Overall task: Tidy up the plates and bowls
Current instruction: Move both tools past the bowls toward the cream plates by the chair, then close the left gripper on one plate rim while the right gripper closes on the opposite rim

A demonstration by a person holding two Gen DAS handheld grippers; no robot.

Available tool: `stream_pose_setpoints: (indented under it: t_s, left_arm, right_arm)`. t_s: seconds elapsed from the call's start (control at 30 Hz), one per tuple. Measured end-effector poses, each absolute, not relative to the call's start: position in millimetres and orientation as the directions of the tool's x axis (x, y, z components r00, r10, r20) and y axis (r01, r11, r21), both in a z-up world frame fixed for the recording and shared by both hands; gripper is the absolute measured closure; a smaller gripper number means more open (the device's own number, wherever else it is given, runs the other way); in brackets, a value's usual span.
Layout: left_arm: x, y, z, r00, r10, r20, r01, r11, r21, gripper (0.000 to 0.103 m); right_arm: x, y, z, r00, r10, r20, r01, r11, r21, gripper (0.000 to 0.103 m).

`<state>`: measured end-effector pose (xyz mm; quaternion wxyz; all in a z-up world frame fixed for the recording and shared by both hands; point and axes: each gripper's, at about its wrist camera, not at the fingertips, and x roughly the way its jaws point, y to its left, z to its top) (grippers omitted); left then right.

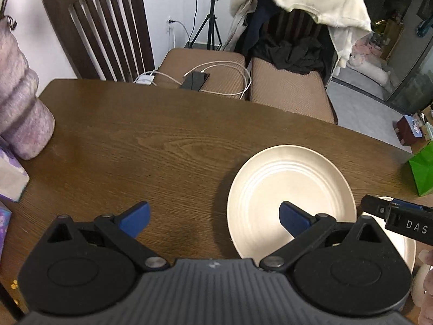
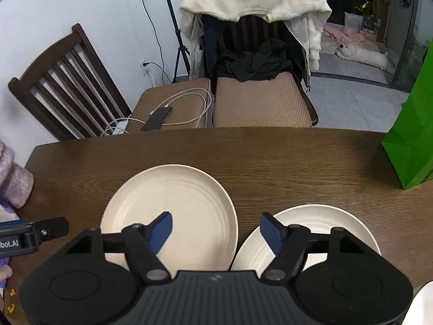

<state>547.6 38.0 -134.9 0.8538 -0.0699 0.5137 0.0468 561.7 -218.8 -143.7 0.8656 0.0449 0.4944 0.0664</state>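
Left plate [image 2: 173,211]: lay bare on the counter [image 2: 284,157], under the right tongs' [image 2: 215,233] left finger.
Right plate [image 2: 322,230]: bare, just beside the first, under the right finger.
Left tongs [image 1: 213,219]: spread, pinching nothing, over bare wood.
Right tongs: spread, unladen.
Green bag [image 2: 411,135]: far right, near the counter edge.

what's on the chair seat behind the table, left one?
On the tan cushioned chair seat lie a black phone and a looped white charging cable. The brown wooden table edge hides the seat's near edge.
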Motion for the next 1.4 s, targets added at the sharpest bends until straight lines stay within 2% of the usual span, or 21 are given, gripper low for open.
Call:
stream_pose_setpoints:
  t_s: [0.07,0.2,0.33,0.47,0.53,0.7,0.9,1.0,1.07,1.1,1.17,1.23,1.4]
  left_arm:
    - [551.1,40.2,-142.3,0.459,0.008,-0.888,-0.162,0.984,-0.075,0.000]
    - [555.9,42.6,-156.1,0.441,-0.001,-0.897,-0.173,0.981,-0.086,0.000]
    - [558.1,43.2,-169.0,0.423,-0.005,-0.906,-0.180,0.980,-0.090,0.001]
    - [562.4,43.6,-179.1,0.406,-0.015,-0.914,-0.183,0.978,-0.098,0.004]
    - [563.8,43.6,-183.6,0.398,-0.020,-0.917,-0.186,0.977,-0.102,0.005]
    - [564.8,43.6,-192.7,0.379,-0.039,-0.925,-0.186,0.976,-0.117,0.014]
    - [566.4,44.1,-202.1,0.356,-0.075,-0.931,-0.177,0.973,-0.147,0.031]
    - [567.5,45.7,-207.3,0.342,-0.104,-0.934,-0.169,0.971,-0.170,0.051]
    - [567.8,47.9,-210.2,0.332,-0.126,-0.935,-0.170,0.967,-0.190,0.069]
    - [568.6,48.7,-210.9,0.332,-0.134,-0.934,-0.170,0.965,-0.199,0.072]
    - [569.0,49.7,-211.6,0.338,-0.156,-0.928,-0.163,0.962,-0.221,0.086]
    - [568.5,48.3,-211.2,0.340,-0.170,-0.925,-0.152,0.961,-0.233,0.093]
    - [567.9,41.1,-209.6,0.352,-0.142,-0.925,-0.133,0.971,-0.200,0.093]
  right_arm:
    - [564.1,-219.6,-152.4,0.497,0.159,-0.853,-0.071,0.987,0.143,0.043]
    - [571.4,-221.0,-168.5,0.486,0.158,-0.860,-0.063,0.987,0.145,0.046]
    - [574.8,-222.7,-179.9,0.490,0.175,-0.854,-0.069,0.984,0.161,0.060]
    - [578.5,-222.3,-190.1,0.484,0.182,-0.856,-0.076,0.983,0.166,0.068]
    - [580.2,-223.2,-194.5,0.482,0.186,-0.856,-0.076,0.982,0.171,0.071]
    - [583.2,-225.0,-204.8,0.477,0.180,-0.860,-0.068,0.983,0.169,0.071]
    - [587.2,-222.4,-213.1,0.463,0.180,-0.868,-0.068,0.983,0.168,0.080]
    - [587.3,-222.3,-217.2,0.459,0.178,-0.870,-0.062,0.984,0.168,0.083]
    - [587.4,-222.2,-218.5,0.459,0.178,-0.871,-0.058,0.984,0.170,0.085]
    - [587.1,-222.4,-218.8,0.458,0.176,-0.872,-0.056,0.984,0.169,0.086]
    - [586.7,-222.5,-219.7,0.456,0.173,-0.873,-0.055,0.984,0.167,0.090]
    - [588.1,-223.0,-221.1,0.448,0.172,-0.877,-0.051,0.985,0.167,0.094]
    - [583.6,-216.5,-220.8,0.468,0.145,-0.872,-0.059,0.989,0.133,0.094]
